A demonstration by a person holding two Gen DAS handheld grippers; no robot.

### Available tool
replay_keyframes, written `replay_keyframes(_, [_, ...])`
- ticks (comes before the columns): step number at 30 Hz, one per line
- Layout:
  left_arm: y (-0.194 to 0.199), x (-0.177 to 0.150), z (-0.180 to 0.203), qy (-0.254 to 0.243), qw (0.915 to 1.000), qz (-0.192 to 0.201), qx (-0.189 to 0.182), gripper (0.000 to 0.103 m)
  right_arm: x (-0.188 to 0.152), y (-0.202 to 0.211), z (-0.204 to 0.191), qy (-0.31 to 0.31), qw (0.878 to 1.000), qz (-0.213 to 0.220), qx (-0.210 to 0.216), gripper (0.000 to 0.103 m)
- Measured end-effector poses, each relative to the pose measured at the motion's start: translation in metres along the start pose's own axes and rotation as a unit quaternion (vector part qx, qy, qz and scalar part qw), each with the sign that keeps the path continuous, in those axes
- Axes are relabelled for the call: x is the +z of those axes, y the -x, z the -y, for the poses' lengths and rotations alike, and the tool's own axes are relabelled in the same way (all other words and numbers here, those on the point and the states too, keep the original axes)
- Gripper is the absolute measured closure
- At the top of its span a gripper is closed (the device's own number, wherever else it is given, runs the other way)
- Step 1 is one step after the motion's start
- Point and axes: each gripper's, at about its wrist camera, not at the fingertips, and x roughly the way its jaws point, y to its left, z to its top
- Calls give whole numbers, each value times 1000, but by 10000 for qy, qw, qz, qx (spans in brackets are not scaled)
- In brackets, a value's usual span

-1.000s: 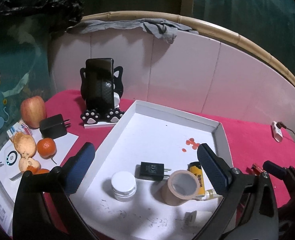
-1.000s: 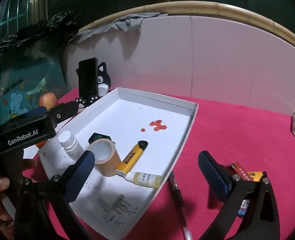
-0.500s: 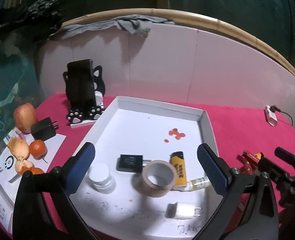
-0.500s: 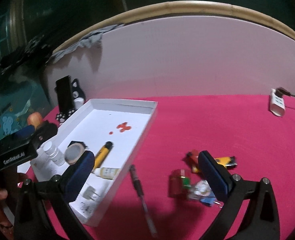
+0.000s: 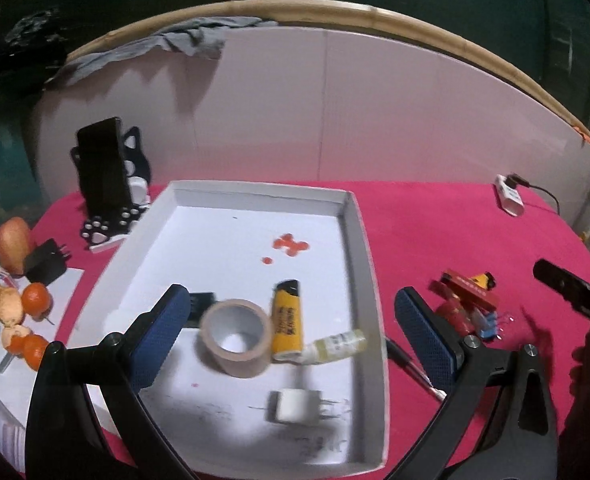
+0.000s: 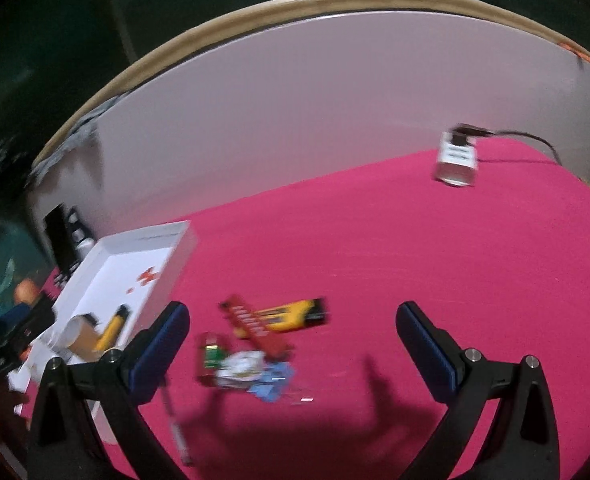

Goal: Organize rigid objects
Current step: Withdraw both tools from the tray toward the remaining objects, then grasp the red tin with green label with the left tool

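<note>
My left gripper (image 5: 287, 328) hangs over the near end of the white tray (image 5: 359, 240) with its jaws spread wide and nothing between them, and my right gripper (image 6: 291, 340) is just as wide and empty above the pink cloth (image 6: 395, 248). Under the left one I see a roll of brown tape (image 5: 237, 338) standing on its side, a yellow lighter (image 5: 287, 326) touching its right edge, a small pale bottle (image 5: 337, 346) lying tilted against the lighter's near end, a white plug (image 5: 295, 406) closer to me, and a black plug (image 5: 201, 308) partly hidden behind the left finger. A pen (image 5: 411, 368) lies on the cloth just outside the tray's right wall. In front of the right gripper sits a blurred heap: a red strip (image 6: 255, 328) across a yellow and black lighter (image 6: 295, 316), with a red and green piece (image 6: 211, 356) and blue scraps (image 6: 271, 384) beside them. Left of the tray I make out a phone on a cat stand (image 5: 103, 168), an apple (image 5: 11, 244) and oranges (image 5: 35, 300)
</note>
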Motion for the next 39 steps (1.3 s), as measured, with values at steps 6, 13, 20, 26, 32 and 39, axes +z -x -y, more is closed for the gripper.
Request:
replay_keyframes(6, [-7,-7,27,-290,9989,-210,-310,0,-6,-7,26,-86,9995,-256,-192,0])
replay_keyframes(13, [-26,-16,77,-1154,9886,-645,-714,0,-23,-19,37,-27,9979,-597,-253,0])
replay_keyframes(20, [-64,-18,123,-2446,9564,-1193,-1060,0,-27,-19,55,-409,9968,-681,16,0])
replay_keyframes(26, [-92,-15,141,-2828,9397,-1532,-1162,0,-27,-18,54,-412,9968,-689,35,0])
replay_keyframes(32, [-103,-18,162,-3244,9244,-1645,-1154,16,-27,-18,59,-510,9965,-651,137,0])
replay_keyframes(39, [-92,-26,172,-3347,9178,-1649,-1358,54,-27,-18,60,-541,9964,-637,165,0])
